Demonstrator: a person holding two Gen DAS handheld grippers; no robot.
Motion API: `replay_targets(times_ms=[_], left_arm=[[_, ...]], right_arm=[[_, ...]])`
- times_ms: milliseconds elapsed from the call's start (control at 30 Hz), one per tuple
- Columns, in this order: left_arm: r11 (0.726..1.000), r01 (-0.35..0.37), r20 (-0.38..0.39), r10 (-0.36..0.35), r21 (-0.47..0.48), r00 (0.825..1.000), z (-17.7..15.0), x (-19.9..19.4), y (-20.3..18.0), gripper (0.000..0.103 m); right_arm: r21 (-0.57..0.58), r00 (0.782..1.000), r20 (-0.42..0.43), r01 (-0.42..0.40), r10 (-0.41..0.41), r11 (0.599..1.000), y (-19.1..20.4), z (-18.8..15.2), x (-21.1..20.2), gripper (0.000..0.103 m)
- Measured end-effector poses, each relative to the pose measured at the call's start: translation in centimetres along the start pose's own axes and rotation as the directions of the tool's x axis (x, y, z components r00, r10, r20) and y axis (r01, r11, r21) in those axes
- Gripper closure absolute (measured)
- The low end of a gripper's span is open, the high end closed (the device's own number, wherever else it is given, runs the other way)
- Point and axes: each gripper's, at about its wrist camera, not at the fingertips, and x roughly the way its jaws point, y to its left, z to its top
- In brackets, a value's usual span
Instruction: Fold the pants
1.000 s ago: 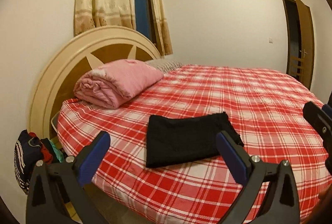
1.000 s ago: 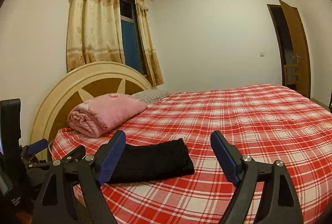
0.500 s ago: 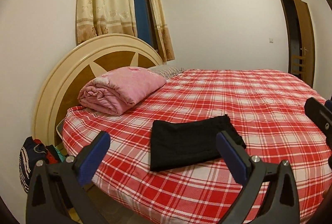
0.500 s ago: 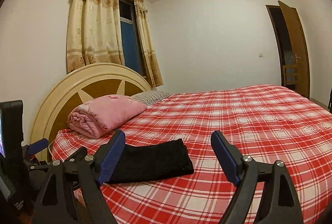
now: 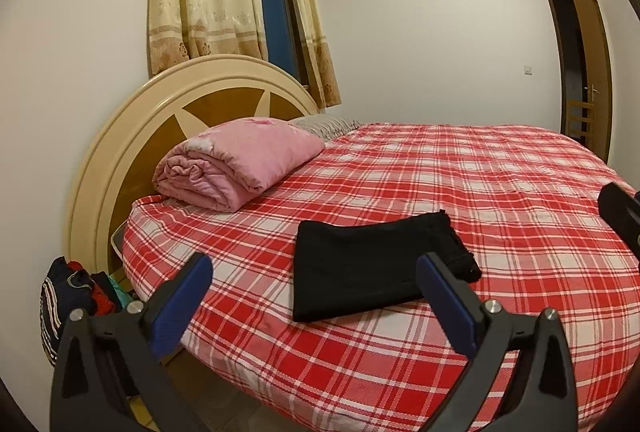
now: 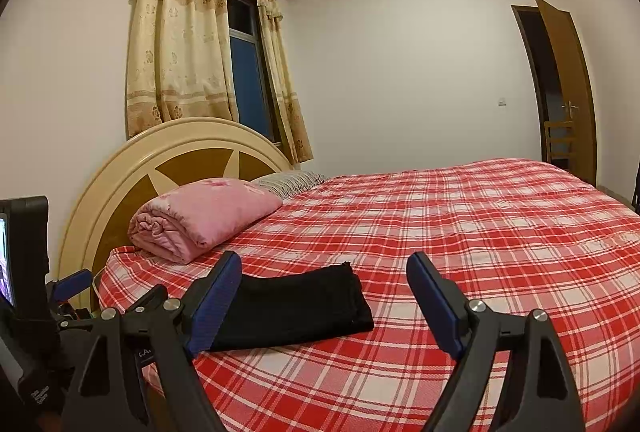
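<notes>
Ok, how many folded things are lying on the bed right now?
2: the black pants folded near the bed's front edge, and a pink quilt by the headboard. Others may be hidden.

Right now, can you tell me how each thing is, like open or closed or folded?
Pants: folded flat on the bed, not held.
Left gripper: open, holding nothing.
Right gripper: open, holding nothing.
Pink blanket: rolled up by the headboard.
Door: open.
Curtains: pulled apart, window showing.
Bed: covered with a checked sheet.
</notes>
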Motion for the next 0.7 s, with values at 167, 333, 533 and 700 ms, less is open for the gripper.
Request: replay_targets(times_ms=[167,333,533,700], left_arm=[[1.000,-0.004,-0.002,0.004,-0.001,1.000,-0.01,0.11,-0.03,0.000],[1.000,-0.007,-0.007,0.007,-0.004,1.000,0.00,0.24,0.05,0.000],[1.000,-0.010,-0.011,0.010,-0.007,1.000,-0.01,0.42,0.22,0.000],[1.000,-0.012,-0.014,0.012,-0.014,1.000,-0.01,0.45,0.40,0.000]], right_arm=[[-0.001,1.000,0.003,0.001,-0.001,1.000,-0.01,-0.05,0.00,0.017],[0.000,1.000,0.003,0.001,-0.001,1.000,-0.01,-0.06,-0.01,0.017],[0.000,1.000,0.002,0.001,-0.001,1.000,-0.01,-0.09,0.04,0.017],[0.001,1.000,-0.001,0.000,0.000,1.000,0.03,-0.16,0.01,0.017]])
